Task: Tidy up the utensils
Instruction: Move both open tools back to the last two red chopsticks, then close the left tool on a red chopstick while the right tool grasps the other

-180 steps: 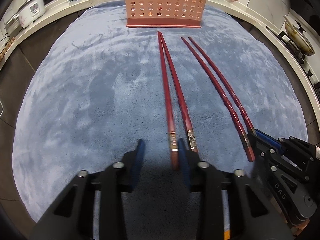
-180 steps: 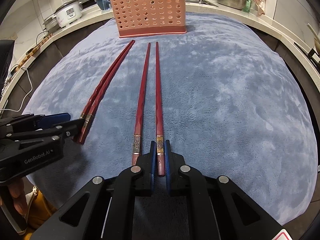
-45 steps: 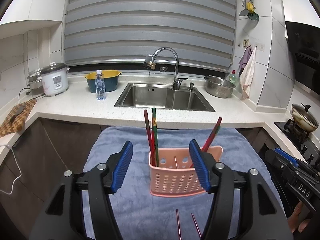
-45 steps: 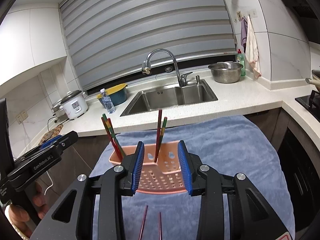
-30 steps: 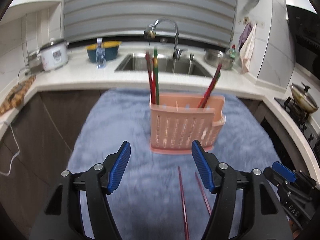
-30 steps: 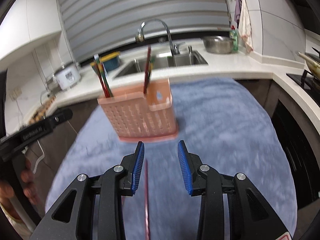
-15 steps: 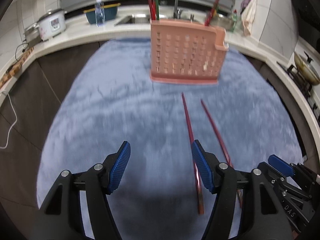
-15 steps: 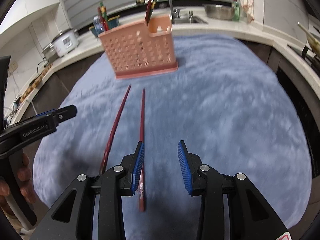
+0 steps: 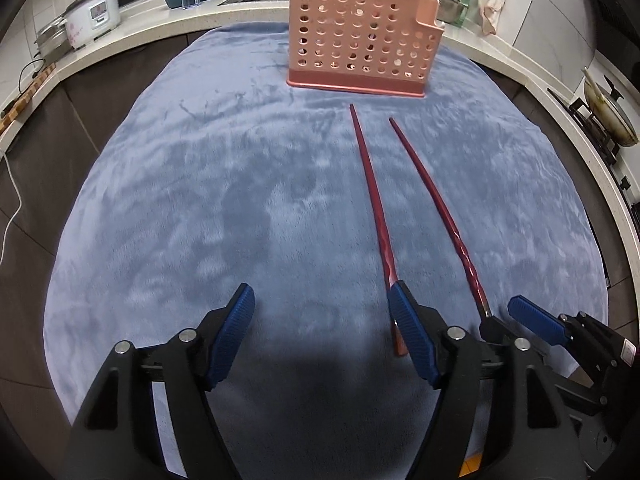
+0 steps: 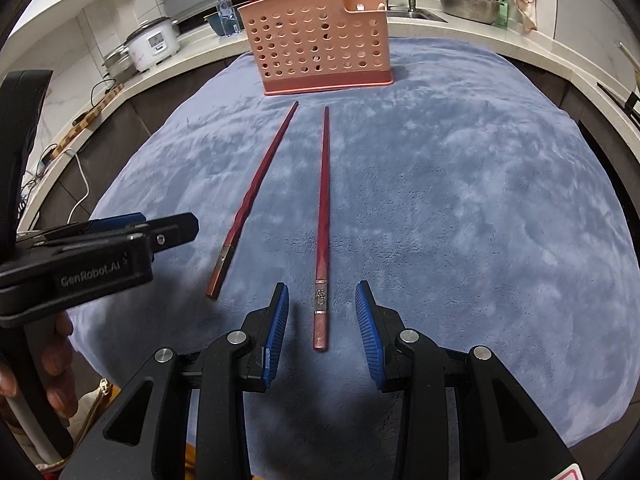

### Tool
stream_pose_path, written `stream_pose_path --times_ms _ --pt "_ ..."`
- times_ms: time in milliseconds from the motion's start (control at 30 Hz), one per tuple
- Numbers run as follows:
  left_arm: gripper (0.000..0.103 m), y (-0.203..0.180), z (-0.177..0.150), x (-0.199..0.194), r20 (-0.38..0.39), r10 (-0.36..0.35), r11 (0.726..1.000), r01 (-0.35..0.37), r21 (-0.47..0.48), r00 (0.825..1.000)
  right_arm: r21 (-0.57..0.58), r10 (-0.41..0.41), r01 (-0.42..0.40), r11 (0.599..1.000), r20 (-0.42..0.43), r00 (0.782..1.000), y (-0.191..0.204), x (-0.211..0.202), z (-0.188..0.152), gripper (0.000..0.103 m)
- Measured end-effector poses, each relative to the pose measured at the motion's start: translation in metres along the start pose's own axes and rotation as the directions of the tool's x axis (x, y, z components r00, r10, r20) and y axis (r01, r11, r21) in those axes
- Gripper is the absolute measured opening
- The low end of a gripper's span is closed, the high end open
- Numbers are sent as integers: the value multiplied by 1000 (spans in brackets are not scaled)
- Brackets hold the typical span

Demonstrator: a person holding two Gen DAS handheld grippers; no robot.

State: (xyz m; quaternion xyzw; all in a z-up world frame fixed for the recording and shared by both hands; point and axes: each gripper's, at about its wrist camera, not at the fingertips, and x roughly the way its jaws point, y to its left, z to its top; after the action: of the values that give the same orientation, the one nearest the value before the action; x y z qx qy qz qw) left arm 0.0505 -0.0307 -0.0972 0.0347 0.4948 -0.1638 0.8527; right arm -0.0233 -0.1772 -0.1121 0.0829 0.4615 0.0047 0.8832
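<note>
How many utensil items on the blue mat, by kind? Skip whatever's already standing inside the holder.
Red chopsticks lying on the mat: 2 (left one, right one)
Pink perforated holder: 1
Total: 3

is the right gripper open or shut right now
Open. In the right wrist view the right gripper has a clear gap between its blue pads, and the chopstick lies untouched between them.

2 loose chopsticks (image 10: 325,216); 1 holder (image 10: 320,40)
</note>
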Motion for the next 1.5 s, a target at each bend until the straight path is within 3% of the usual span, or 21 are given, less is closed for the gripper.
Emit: stream_pose_path --times_ms 233,300,467,633,800,867,1000,1167,1500 --pt "69 -9 -7 1 -17 -14 999 15 37 1000 -10 -2 1 1000 -16 1000 0 6 -5 30" --pt "69 -12 -8 2 -21 -18 999 18 45 1000 -7 -6 6 1000 -24 1000 -1 8 -7 17" --pt "69 -19 -11 5 -30 -22 997 24 71 999 6 -10 10 1000 -24 1000 -6 10 -8 7" --pt "69 -23 -12 11 -40 -27 996 30 83 999 4 -22 22 1000 -8 1000 -7 6 -8 7" --pt "56 -27 -13 17 -49 -40 995 44 92 998 5 -31 31 1000 8 999 -9 1 -6 7" --pt "45 -27 -13 20 -60 -48 994 53 92 997 8 -31 31 999 8 999 -10 1 -6 7" --pt "37 -28 -15 20 -53 -52 993 57 103 997 10 -30 30 1000 7 1000 -10 2 -5 7" --pt "8 -29 -15 20 -50 -60 990 66 122 997 10 -29 29 1000 7 1000 -10 1 -5 7" --pt "8 -28 -6 -8 13 -95 987 92 132 995 26 -28 27 999 43 999 -19 -18 4 7"
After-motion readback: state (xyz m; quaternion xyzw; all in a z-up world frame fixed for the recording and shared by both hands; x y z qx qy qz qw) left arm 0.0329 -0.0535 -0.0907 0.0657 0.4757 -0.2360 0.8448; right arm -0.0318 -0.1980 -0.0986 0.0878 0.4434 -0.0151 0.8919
